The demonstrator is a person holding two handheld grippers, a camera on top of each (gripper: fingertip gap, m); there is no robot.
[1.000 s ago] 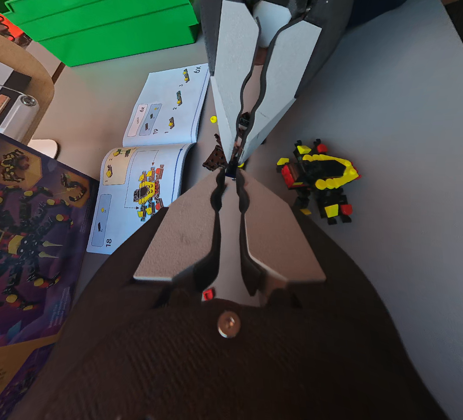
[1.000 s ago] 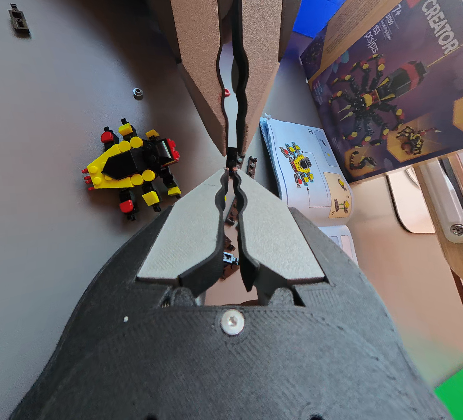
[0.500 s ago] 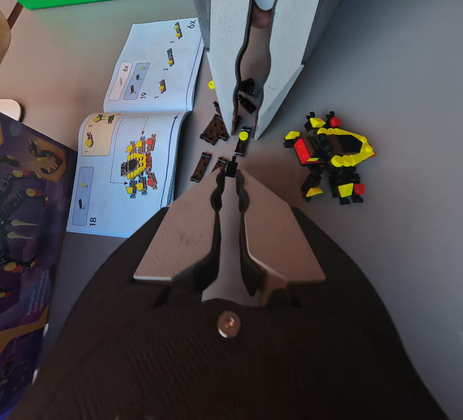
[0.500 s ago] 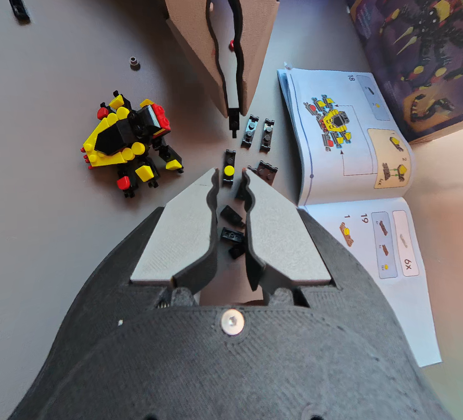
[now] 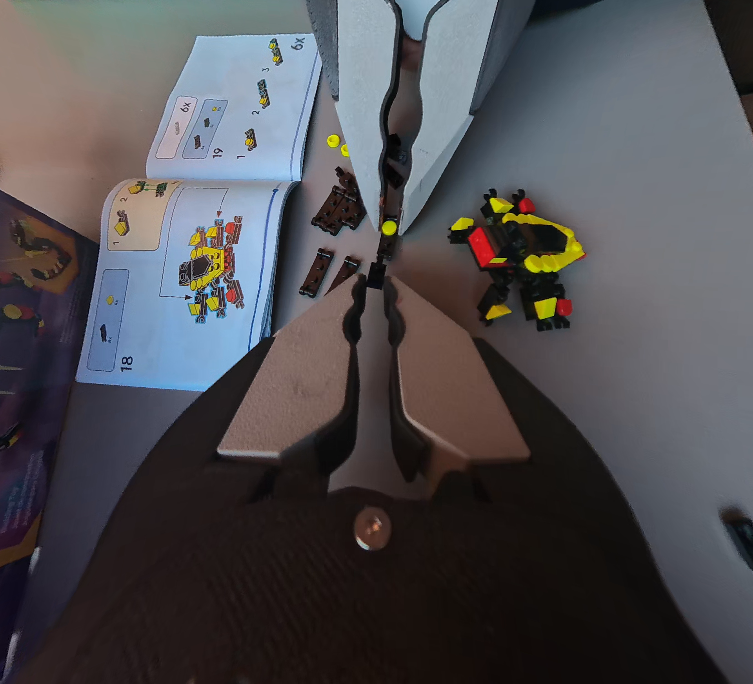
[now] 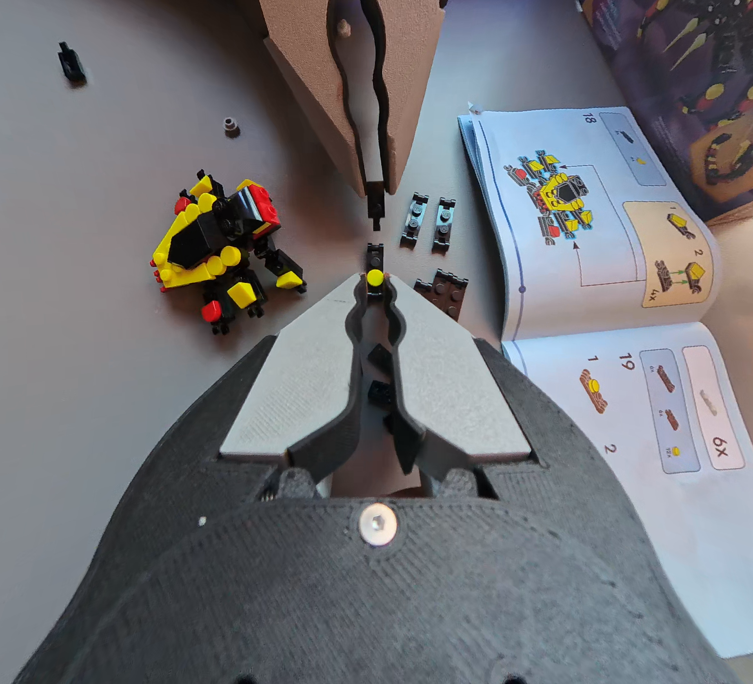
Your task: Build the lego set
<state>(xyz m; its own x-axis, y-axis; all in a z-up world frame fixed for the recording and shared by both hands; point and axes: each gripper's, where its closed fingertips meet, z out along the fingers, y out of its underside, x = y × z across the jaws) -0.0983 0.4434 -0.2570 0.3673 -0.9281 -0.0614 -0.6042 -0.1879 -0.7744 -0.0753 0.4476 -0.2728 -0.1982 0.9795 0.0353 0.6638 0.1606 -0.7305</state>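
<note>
**Joining Two Tiny Leg Pieces**

Pinching a small black clip piece (image 6: 375,204) at its tips, the left gripper (image 5: 374,282) is closed on it. The right gripper (image 6: 375,282) is closed on a black plate with a yellow stud (image 6: 374,277). The two pieces point at each other with a small gap between them.

I think the pieces could miss each other if one claw tilts, because they are so tiny. One could pop out and land among the loose black plates (image 6: 430,225) just beside them.

The half-built spider body (image 6: 220,244) sits near on one side, the open instruction booklet (image 6: 578,224) on the other. The grey table (image 6: 102,399) has open room past the body.
</note>
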